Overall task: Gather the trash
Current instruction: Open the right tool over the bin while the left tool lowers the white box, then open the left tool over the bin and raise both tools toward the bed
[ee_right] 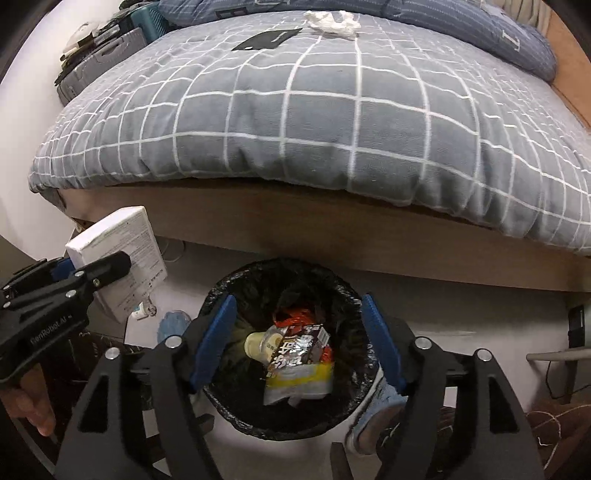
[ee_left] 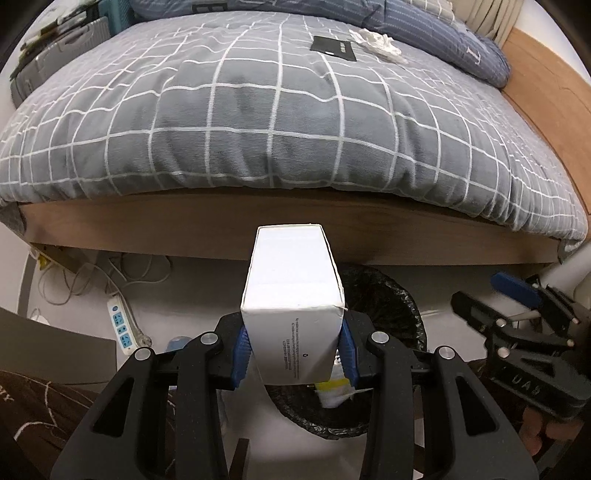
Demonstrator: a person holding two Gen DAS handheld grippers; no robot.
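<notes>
The right gripper hangs directly over the black-lined trash bin, its blue fingers wide apart and empty; wrappers and a cup already lie inside. Just beside it, the left gripper is clamped on a white box, which is not yet above the opening. I think the box goes in next: shift over the bin, then release. On the bed beyond, crumpled tissue and a black packet wait

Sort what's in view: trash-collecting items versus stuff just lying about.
Job:
white box, held in left gripper
bin with wrappers
crumpled tissue on bed
black packet
open right gripper

Lying about:
power strip
suitcase
pillow
</notes>
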